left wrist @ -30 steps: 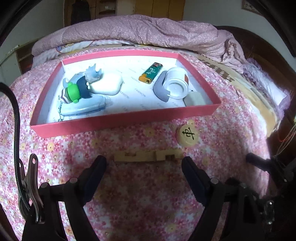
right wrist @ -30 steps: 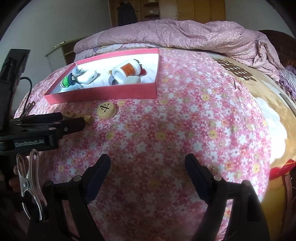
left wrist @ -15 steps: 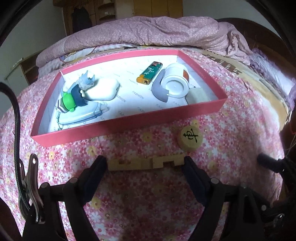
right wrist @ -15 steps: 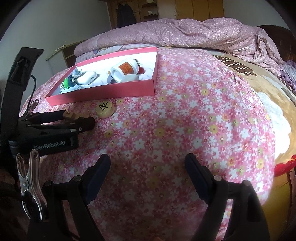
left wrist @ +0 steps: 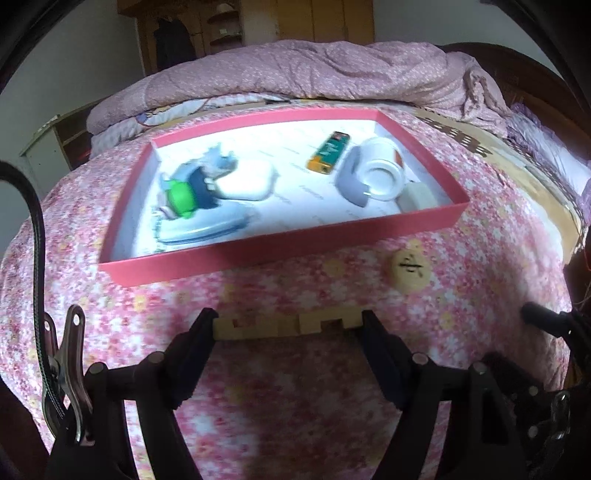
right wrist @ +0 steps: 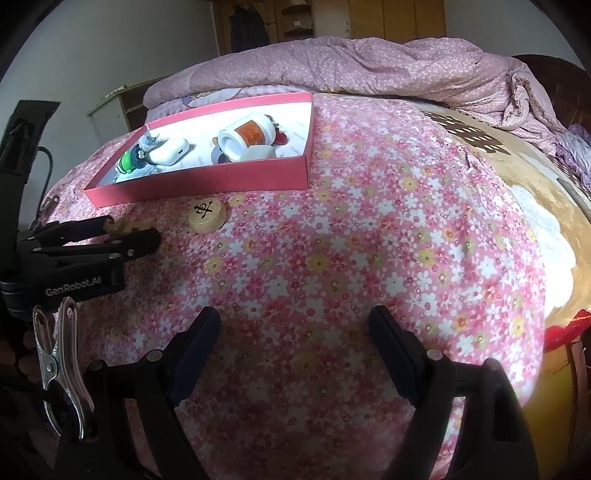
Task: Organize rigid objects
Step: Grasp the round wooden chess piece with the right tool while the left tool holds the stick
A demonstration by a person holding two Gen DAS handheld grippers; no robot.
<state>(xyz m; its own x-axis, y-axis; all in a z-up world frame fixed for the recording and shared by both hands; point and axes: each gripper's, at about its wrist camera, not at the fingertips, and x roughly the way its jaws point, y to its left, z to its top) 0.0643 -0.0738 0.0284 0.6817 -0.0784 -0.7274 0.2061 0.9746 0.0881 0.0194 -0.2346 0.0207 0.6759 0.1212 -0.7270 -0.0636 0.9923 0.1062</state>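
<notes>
Left tool point(left wrist: 288, 325) just closing on notched wooden bar point(left wrist: 284, 325), right tool point(right wrist: 295, 332) wide, empty, pink box point(left wrist: 280, 254) holding lighter point(left wrist: 328, 152), white cup point(left wrist: 380, 173)

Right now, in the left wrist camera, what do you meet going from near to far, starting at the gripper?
left gripper → wooden puzzle piece between its fingertips → round game piece → pink box → crumpled quilt → wooden cupboard
</notes>
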